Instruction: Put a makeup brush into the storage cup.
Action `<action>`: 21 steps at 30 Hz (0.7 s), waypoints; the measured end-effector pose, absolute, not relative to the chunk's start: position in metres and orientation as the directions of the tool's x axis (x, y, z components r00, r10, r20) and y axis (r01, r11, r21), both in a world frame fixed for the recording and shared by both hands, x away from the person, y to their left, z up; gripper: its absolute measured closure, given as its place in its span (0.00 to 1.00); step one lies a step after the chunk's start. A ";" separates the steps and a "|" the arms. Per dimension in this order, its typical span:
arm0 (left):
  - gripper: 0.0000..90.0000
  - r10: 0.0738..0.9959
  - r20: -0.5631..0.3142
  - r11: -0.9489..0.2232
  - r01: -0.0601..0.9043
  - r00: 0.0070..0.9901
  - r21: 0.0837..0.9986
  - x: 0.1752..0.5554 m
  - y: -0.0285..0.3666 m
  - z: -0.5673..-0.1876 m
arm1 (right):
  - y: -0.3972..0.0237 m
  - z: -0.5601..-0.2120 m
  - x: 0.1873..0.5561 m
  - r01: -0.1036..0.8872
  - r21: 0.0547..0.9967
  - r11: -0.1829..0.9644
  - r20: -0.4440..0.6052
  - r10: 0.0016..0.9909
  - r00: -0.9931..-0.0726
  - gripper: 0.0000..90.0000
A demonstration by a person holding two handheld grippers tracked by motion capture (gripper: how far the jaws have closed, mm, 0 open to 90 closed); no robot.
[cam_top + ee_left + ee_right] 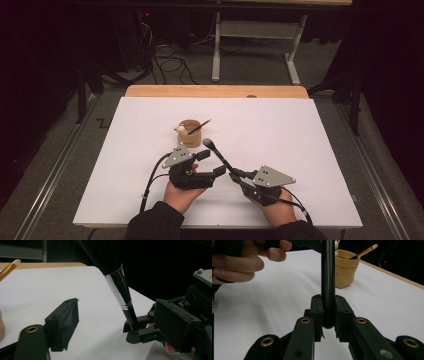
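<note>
1. High view: right gripper (235,176) clenched on the black-handled makeup brush (218,155); the brush slants up and away toward the cup, bristle head raised off the white table board (300,150).
2. Right gripper view: both pads press the black handle near its butt end; handle stands upright between them.
3. Left gripper (212,162) just left of the brush, jaws apart and nothing in them.
4. Left gripper view: dark bristles, silver ferrule (117,290), and the right gripper clamping the handle.
5. Small tan cup (190,132) stands beyond both grippers, with a wooden-handled brush (199,127) leaning in it.
</note>
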State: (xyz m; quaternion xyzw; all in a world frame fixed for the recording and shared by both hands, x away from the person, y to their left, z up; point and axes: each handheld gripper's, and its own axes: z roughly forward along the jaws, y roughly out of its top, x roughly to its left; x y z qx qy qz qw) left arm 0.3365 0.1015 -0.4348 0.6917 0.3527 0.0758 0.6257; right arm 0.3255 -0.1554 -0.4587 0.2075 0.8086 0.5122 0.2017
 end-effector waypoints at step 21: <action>0.55 0.540 -0.406 0.093 0.427 0.738 0.900 0.340 0.103 -0.439 | -0.151 -0.461 0.325 0.130 0.911 0.391 -0.106 0.528 -0.843 0.89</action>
